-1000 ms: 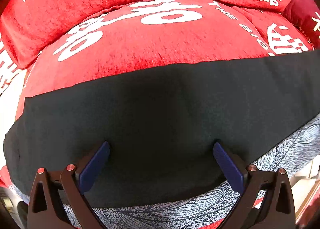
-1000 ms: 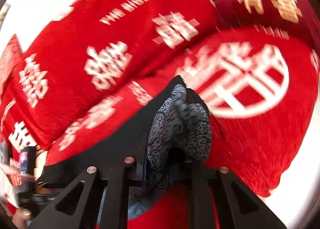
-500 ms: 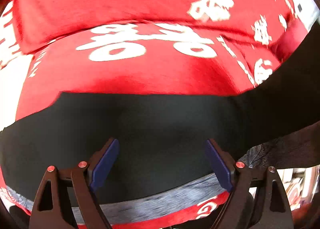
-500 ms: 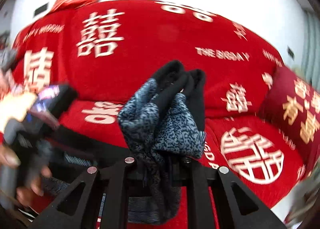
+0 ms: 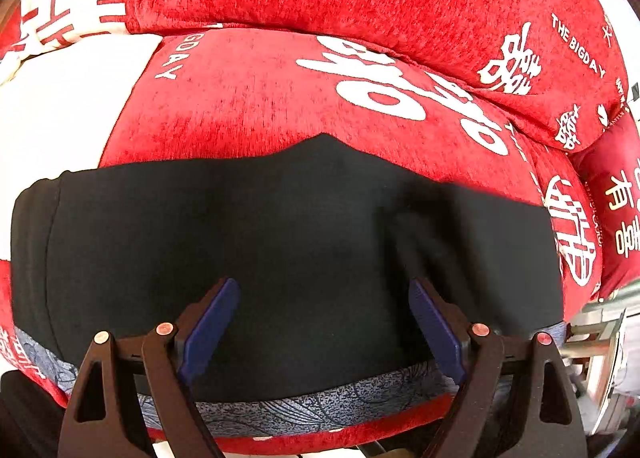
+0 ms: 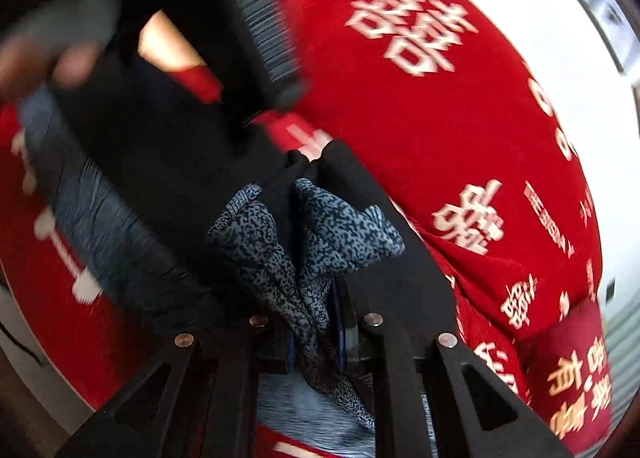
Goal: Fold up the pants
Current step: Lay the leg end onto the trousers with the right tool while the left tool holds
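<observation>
Left gripper (image 5: pixel 324 332): its blue pads (image 5: pixel 208 332) are seen spread wide apart, with nothing pinched between them; the jaws are released above the cloth.
Pants, left view: the black pants (image 5: pixel 280 242) are shown lying flat ahead of and beneath the spread fingers, a grey patterned band (image 5: pixel 320 404) running along the near edge under the finger bases.
Right gripper (image 6: pixel 316 334): its jaws are seen clenched on a bunched fold of the pants, the speckled grey-blue fabric (image 6: pixel 320 238) and a black layer rising just ahead of the fingertips.
Only in the right view: a blurred hand (image 6: pixel 44 61) and a dark device are seen up and to the left of the tool; the lifted bunch is not seen from the left wrist.
Only in the left view: the flat spread of the garment and its peaked far edge are shown.
Change, left: the opening has been narrowed slightly from a second ago, and the far edge of the cloth, formerly straight, is now peaked.
Change, right: the same bunch has been kept gripped, while the scene behind it has been rotated.
Surface: a red sofa cover (image 5: pixel 260 105) with white characters is seen beyond the pants.
Room: a white wall (image 6: pixel 532 29) is seen past the sofa back.
</observation>
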{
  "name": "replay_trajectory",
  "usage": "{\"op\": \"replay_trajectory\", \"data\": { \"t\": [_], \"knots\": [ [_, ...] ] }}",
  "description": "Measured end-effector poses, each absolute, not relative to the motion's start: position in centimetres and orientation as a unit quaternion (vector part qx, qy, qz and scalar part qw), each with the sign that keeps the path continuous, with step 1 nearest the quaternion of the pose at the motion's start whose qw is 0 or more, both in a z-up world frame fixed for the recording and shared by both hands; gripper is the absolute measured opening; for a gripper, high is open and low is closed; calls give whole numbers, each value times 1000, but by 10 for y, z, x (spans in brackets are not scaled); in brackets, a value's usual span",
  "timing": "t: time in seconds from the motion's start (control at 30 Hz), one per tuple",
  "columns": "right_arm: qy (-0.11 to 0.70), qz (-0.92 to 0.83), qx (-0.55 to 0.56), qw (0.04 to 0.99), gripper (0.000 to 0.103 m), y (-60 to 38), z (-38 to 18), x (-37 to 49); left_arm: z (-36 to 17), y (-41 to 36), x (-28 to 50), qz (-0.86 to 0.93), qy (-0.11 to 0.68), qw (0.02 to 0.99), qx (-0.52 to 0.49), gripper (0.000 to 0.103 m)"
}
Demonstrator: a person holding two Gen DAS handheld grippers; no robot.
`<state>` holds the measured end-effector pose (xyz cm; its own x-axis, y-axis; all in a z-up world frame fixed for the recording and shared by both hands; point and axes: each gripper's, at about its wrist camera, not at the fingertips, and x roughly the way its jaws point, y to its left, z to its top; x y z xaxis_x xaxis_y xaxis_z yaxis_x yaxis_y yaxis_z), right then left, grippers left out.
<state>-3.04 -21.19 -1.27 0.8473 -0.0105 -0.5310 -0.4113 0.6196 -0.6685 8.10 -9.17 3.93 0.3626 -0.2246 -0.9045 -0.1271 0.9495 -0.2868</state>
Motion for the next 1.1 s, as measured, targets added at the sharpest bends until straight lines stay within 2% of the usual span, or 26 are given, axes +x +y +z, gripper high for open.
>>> {"op": "replay_trajectory", "data": {
  "t": [0.1, 0.13, 0.17, 0.2, 0.23, 0.27, 0.33, 0.43, 0.5, 0.57, 0.7, 0.73, 0.77, 0.8, 0.97, 1.1],
  "knots": [
    [255, 110, -444, 852, 19, -200, -26, -35, 45, -95, 82, -36, 561, 813, -151, 89],
    [256, 110, -447, 850, 26, -198, -27, -37, 46, -97, 83, -38, 560, 814, -148, 89],
    [257, 111, -452, 847, 40, -197, -25, -42, 47, -101, 85, -41, 560, 815, -143, 89],
    [250, 112, -459, 845, 47, -198, -22, -46, 51, -105, 85, -44, 559, 817, -135, 89],
    [243, 115, -456, 848, 66, -200, -16, -53, 53, -108, 85, -46, 557, 819, -129, 89],
    [238, 121, -443, 856, 77, -205, -7, -61, 56, -112, 86, -49, 555, 822, -121, 89],
    [248, 135, -385, 878, 78, -223, 19, -72, 62, -119, 87, -53, 550, 827, -109, 89],
    [281, 161, -237, 916, 80, -277, 59, -71, 64, -131, 88, -58, 553, 826, -96, 89],
    [307, 154, -155, 926, 81, -315, 66, -56, 61, -147, 87, -63, 558, 823, -79, 89],
    [339, 139, -96, 925, 81, -346, 58, -35, 55, -165, 86, -67, 564, 821, -54, 89],
    [470, 163, 68, 865, 81, -396, 4, 5, 22, -195, 80, -42, 600, 799, 15, 90],
    [482, 166, 85, 856, 81, -401, -5, 7, 18, -196, 78, -39, 601, 798, 16, 93],
    [483, 170, 92, 854, 81, -404, -7, 4, 16, -194, 77, -31, 596, 802, 13, 102],
    [478, 172, 92, 857, 81, -405, -3, 1, 15, -190, 77, -21, 594, 804, 12, 103],
    [421, 169, 77, 888, 83, -404, 45, 14, 10, -180, 81, -23, 603, 797, -28, 103],
    [430, 166, 50, 886, 83, -384, 50, 69, 11, -181, 79, -20, 596, 802, -23, 103]
  ]
}}
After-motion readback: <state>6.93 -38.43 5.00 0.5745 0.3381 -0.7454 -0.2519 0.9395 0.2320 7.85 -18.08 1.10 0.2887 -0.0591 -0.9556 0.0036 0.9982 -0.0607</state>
